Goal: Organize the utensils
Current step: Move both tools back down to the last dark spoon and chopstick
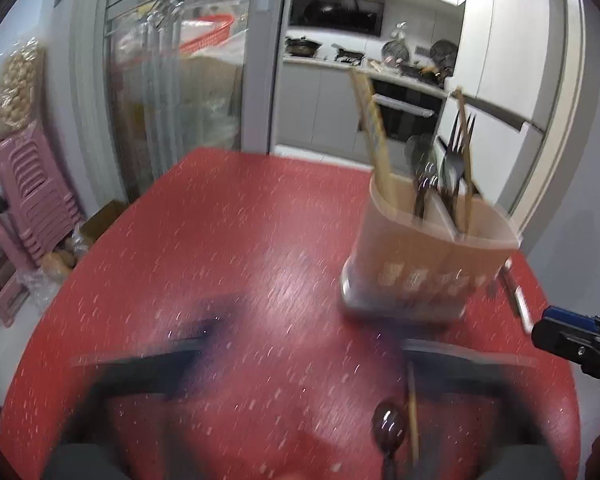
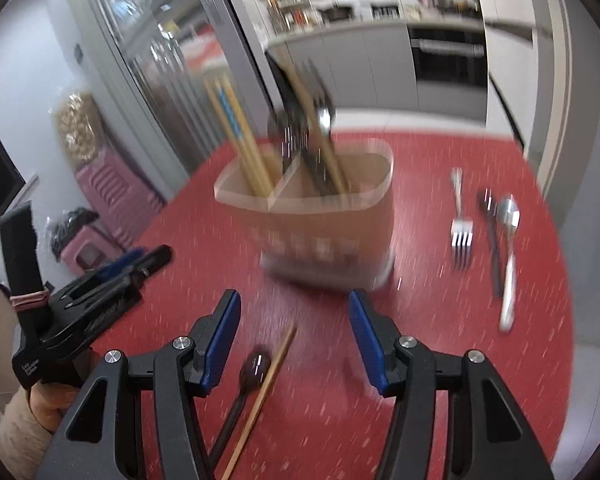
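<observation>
- Right gripper (image 2: 294, 340): jaws parted, empty; dark spoon (image 2: 254, 368) and chopstick (image 2: 274, 372) lie between its fingers, positioned for pickup
- Left gripper (image 1: 296, 364): wide open, empty
- Utensil holder (image 2: 324, 216) ahead of fingers, awaiting items

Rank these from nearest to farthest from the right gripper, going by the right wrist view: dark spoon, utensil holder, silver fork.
1. dark spoon: on the table between the open right gripper's fingers.
2. utensil holder: straight ahead, middle of the table.
3. silver fork: farther off, right of the holder.

Small white print sits on the black handle of the left hand-held gripper (image 2: 156, 258), near the person's fingers; blur leaves it unreadable. Nothing else carries lettering.
</observation>
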`<state>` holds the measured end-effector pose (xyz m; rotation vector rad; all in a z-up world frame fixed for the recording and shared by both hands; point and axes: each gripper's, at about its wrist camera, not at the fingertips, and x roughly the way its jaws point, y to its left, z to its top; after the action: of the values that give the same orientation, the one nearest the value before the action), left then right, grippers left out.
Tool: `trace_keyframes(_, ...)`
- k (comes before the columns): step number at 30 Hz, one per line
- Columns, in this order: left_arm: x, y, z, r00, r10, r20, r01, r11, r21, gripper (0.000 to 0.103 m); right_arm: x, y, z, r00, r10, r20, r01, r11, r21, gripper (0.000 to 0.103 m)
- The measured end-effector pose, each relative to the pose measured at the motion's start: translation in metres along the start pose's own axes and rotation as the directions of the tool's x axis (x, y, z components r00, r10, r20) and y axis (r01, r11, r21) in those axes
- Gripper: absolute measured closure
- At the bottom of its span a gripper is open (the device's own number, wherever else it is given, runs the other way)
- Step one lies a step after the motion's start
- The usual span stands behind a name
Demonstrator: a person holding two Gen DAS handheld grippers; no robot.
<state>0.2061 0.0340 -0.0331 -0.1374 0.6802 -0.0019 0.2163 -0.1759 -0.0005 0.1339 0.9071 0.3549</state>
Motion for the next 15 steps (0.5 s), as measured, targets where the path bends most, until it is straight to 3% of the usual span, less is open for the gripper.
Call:
trace_keyframes(6, 0.005, 0.008, -0.048, 0.997, 0.021, -0.079, -0.017, 0.998, 0.054, 0.000, 0.034, -0.001, -0.035, 0.980, -0.005, -0.199, 0.021, 0.997, 0.078, 0.043)
trace_keyframes(11, 0.014, 0.032, -0.072, 0.985, 0.027, -0.168, -0.028, 1.000, 0.000, 0.000, 0.063, 0.003, -0.052, 0.943, -0.009, -0.332, 0.045, 0.994, 0.103, 0.044)
trace_keyframes(15, 0.015, 0.043, -0.084, 0.979, -0.002, -0.203, -0.001, 1.000, -0.016, 0.000, 0.079, 0.011, -0.059, 0.918, -0.018, -0.395, 0.062, 0.993, 0.101, 0.052)
